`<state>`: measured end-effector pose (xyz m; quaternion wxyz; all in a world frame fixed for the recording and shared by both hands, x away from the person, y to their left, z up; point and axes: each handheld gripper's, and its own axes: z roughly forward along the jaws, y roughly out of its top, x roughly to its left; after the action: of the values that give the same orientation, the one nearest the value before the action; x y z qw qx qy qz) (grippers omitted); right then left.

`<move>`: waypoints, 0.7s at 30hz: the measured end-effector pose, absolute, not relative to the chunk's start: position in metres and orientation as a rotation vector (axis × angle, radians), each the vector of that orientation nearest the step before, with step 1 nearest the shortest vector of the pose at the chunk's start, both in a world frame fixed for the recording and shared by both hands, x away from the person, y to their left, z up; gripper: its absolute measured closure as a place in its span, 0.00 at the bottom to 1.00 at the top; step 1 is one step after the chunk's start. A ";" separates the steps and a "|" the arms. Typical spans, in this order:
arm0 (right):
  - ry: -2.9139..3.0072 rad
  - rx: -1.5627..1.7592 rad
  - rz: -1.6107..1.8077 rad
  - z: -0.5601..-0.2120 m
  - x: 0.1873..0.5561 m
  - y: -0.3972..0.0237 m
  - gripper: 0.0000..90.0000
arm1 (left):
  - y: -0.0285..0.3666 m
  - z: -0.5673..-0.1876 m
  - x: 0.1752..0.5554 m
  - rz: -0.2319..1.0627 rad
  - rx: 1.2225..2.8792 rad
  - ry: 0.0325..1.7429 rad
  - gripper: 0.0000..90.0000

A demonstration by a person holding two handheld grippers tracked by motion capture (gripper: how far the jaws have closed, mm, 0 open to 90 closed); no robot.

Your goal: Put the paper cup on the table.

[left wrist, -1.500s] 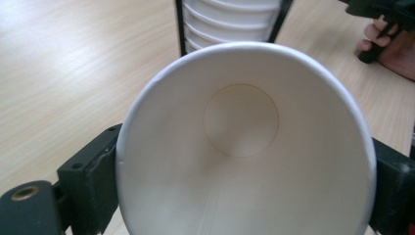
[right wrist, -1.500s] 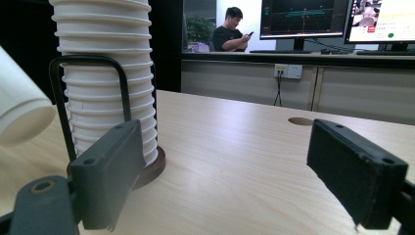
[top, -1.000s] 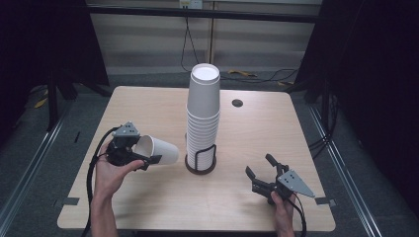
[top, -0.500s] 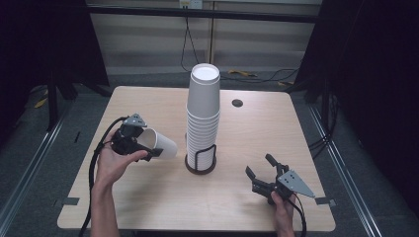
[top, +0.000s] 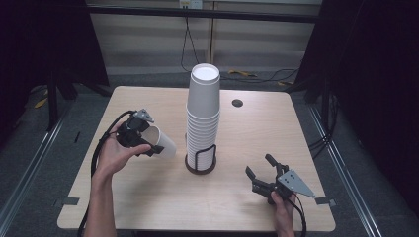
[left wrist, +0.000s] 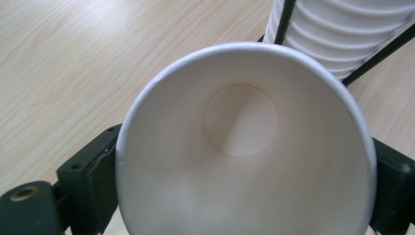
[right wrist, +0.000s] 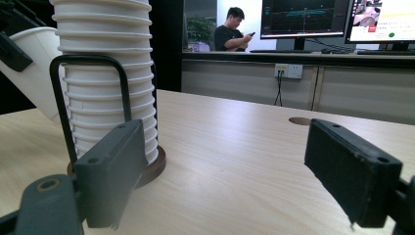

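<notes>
Toward the left side of the table (top: 148, 207), the left hand-held gripper (top: 140, 139) has its jaws clamped on a single paper cup (top: 160, 143), pinching it across the sides near the rim. The cup is lying tilted, mouth back toward the hand and base pointing at the stack of cups (top: 202, 118) in the wire holder (top: 201, 160) mid-table. The cup sits just beside the stack, not touching it as far as one can tell. Over near the front right corner, the right hand-held gripper (top: 262, 170) rests with jaws spread wide, nothing in them. Probably the risk here is the squeeze: thin paper walls can buckle or slip out. Swing it carelessly and the cup could also clip that tall stack and tip it.
</notes>
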<state>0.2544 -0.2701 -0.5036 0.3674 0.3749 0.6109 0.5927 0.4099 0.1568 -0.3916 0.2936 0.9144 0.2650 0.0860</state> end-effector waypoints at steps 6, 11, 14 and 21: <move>1.567 0.961 1.527 -0.504 0.254 -0.270 0.17 | 0.153 -0.394 0.416 0.180 2.480 0.681 0.10; 1.567 0.960 1.527 -0.504 0.254 -0.270 0.17 | 0.149 -0.394 0.419 0.177 2.516 0.669 0.09; 1.568 0.960 1.528 -0.504 0.254 -0.270 0.17 | 0.145 -0.395 0.421 0.176 2.553 0.677 0.09; 1.567 0.961 1.527 -0.504 0.254 -0.270 0.17 | 0.134 -0.403 0.426 0.148 2.623 0.668 0.09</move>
<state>0.2545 -0.2702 -0.5037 0.3672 0.3739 0.6099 0.5944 0.4257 0.1338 -0.4031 0.2137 0.9453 0.2407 0.0534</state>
